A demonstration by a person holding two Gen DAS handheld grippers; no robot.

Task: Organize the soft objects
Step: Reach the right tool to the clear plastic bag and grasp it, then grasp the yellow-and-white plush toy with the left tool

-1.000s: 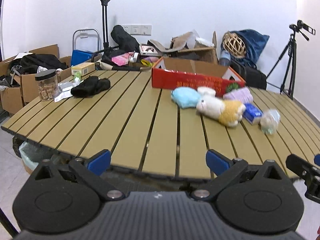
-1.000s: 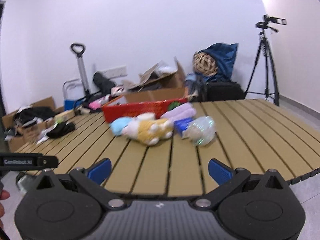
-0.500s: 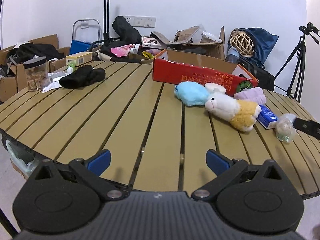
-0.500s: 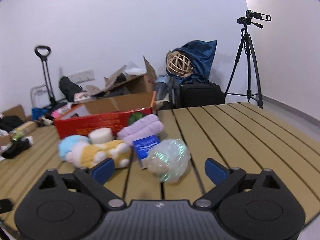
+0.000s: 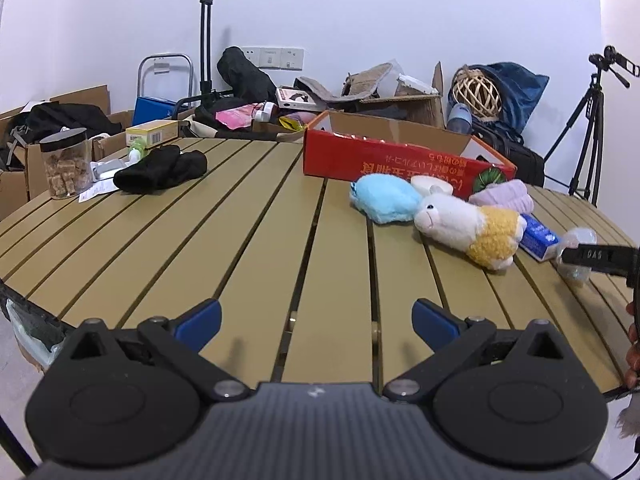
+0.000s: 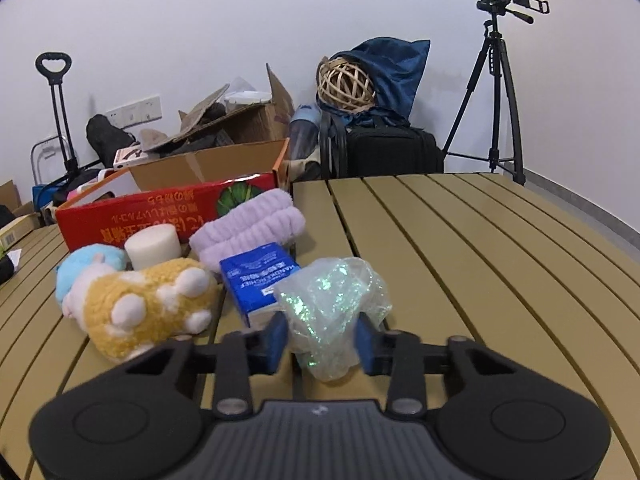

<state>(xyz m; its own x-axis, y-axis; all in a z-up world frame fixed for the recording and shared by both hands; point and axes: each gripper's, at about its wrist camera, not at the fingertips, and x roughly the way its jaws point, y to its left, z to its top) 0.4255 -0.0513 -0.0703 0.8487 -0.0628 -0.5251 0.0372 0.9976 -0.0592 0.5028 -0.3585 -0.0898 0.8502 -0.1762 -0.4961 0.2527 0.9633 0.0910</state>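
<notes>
My right gripper (image 6: 322,338) has just been closing; its blue pads now press both sides of the crumpled iridescent plastic bag (image 6: 332,304), which rests on the slatted table (image 6: 460,248). Just left of my right fingers: blue tissue pack (image 6: 260,276), label reads "HANDKERCHIEF". Further left, a yellow-and-white plush (image 6: 144,304). Beyond it, a lavender cloth roll (image 6: 248,226) and a red box (image 6: 160,208) with upside-down print I cannot read. My left gripper (image 5: 316,316) holds its fingers wide apart, with only bare slats between them.
</notes>
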